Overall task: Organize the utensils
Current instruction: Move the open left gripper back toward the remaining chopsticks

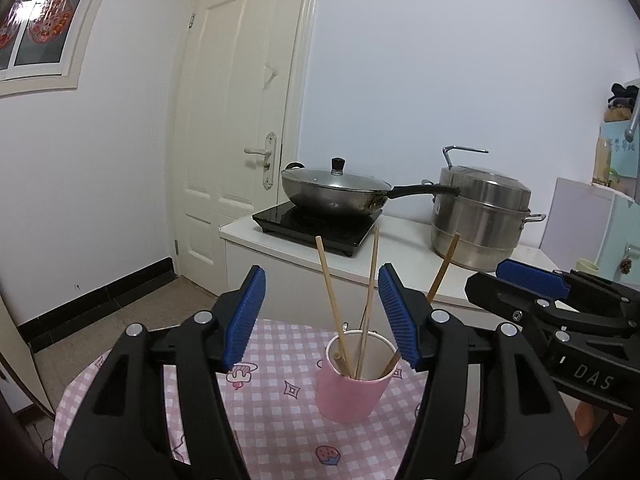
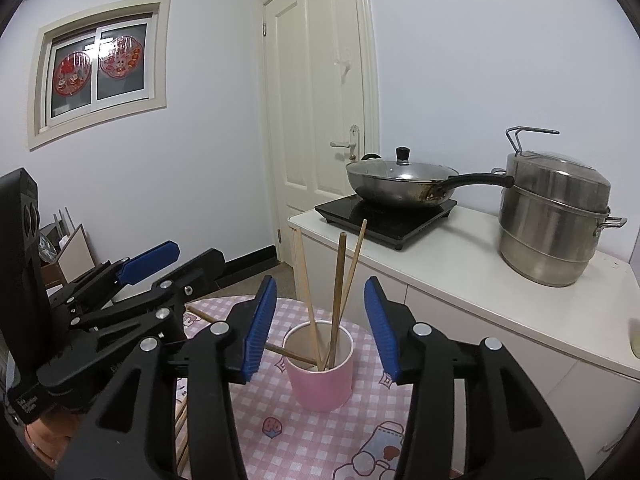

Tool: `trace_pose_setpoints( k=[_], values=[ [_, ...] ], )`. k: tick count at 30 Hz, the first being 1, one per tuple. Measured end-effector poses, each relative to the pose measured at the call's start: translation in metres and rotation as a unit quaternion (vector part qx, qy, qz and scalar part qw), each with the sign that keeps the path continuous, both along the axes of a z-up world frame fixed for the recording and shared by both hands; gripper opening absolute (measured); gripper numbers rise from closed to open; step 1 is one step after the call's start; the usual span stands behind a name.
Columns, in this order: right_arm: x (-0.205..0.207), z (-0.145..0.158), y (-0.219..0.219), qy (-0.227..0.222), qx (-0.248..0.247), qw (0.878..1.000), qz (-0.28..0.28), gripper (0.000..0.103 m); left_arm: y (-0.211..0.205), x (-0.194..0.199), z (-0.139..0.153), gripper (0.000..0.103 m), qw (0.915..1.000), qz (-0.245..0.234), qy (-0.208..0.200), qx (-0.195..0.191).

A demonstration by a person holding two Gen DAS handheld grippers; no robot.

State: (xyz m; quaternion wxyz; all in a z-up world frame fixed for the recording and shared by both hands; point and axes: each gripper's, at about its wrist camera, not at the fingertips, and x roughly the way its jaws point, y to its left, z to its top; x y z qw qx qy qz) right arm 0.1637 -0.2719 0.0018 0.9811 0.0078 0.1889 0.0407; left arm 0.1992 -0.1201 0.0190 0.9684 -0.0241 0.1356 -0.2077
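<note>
Seen from the right wrist, the right gripper [image 2: 320,322] has its blue ribbed pads apart, with nothing pressed between them. Beyond the gap, a pink paper cup with a white inside [image 2: 322,368] stands upright on a round table under a pink checked cloth [image 2: 320,436]. Three wooden chopsticks [image 2: 340,280] lean in it, while another [image 2: 290,354] lies across the cloth beside it. The left gripper [image 2: 160,264] hangs at the left. A lidded steel wok [image 2: 400,184] and a steel steamer pot [image 2: 554,220] sit on a white counter [image 2: 460,264].

Only legible text: white letters "DAS" on black body of right gripper [image 1: 532,280], approx 4 o'clock in left wrist view. Other printing too blurred.
</note>
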Motion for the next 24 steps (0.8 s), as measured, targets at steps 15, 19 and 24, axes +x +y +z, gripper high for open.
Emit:
trace_pose_setpoints(
  k=[15, 19, 24],
  values=[
    [-0.031, -0.005, 0.025, -0.035, -0.014, 0.999, 0.003, 0.048, 0.048, -0.048, 0.002, 0.074, 0.9970, 0.067, -0.033, 0.021],
    [-0.041, -0.008, 0.033, -0.050, -0.023, 0.998, -0.001, 0.053, 0.060, -0.064, 0.001, 0.077, 0.9953, 0.079, -0.051, 0.023],
    [-0.051, -0.015, 0.039, -0.060, -0.022, 0.998, -0.003, 0.057, 0.071, -0.080, -0.003, 0.080, 0.9925, 0.096, -0.072, 0.027]
  ],
)
